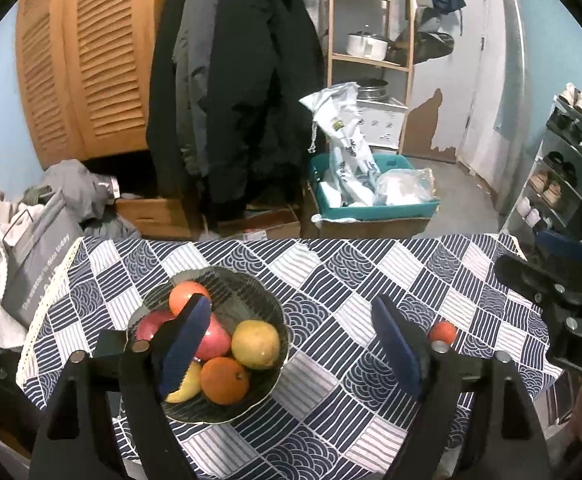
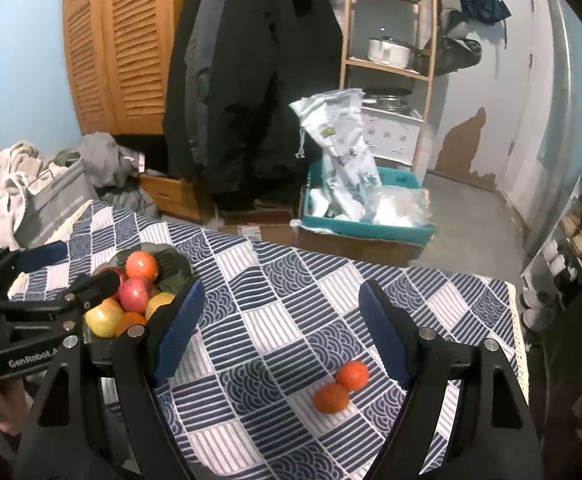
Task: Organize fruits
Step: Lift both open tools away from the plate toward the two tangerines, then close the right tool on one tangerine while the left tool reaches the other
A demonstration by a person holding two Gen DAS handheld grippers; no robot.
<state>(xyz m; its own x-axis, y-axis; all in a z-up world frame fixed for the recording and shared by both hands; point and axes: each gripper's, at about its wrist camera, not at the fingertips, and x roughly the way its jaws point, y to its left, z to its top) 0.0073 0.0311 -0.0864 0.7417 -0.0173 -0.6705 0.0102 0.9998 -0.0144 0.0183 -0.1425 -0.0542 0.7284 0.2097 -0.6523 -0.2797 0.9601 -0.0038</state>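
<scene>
A dark ribbed bowl (image 1: 251,296) on the patterned tablecloth (image 1: 331,280) holds several fruits: an orange (image 1: 224,381), a yellow-green pear (image 1: 256,344), red apples (image 1: 215,340) and a banana (image 1: 185,390). My left gripper (image 1: 291,344) hangs open above the table, its left finger over the bowl, nothing between the pads. Two small oranges (image 2: 341,386) lie loose on the cloth; one shows as a small orange (image 1: 443,331) in the left wrist view. My right gripper (image 2: 281,328) stands open and empty, the loose oranges just inside its right finger. The bowl (image 2: 171,268) sits left of it.
The table's far edge drops to a cluttered floor: a teal bin (image 1: 375,208) with bags, cardboard boxes, hanging dark coats (image 1: 231,80), a wooden shelf (image 1: 371,40). A grey bag (image 1: 39,256) and laundry crowd the left edge. A shoe rack (image 1: 563,160) stands at right.
</scene>
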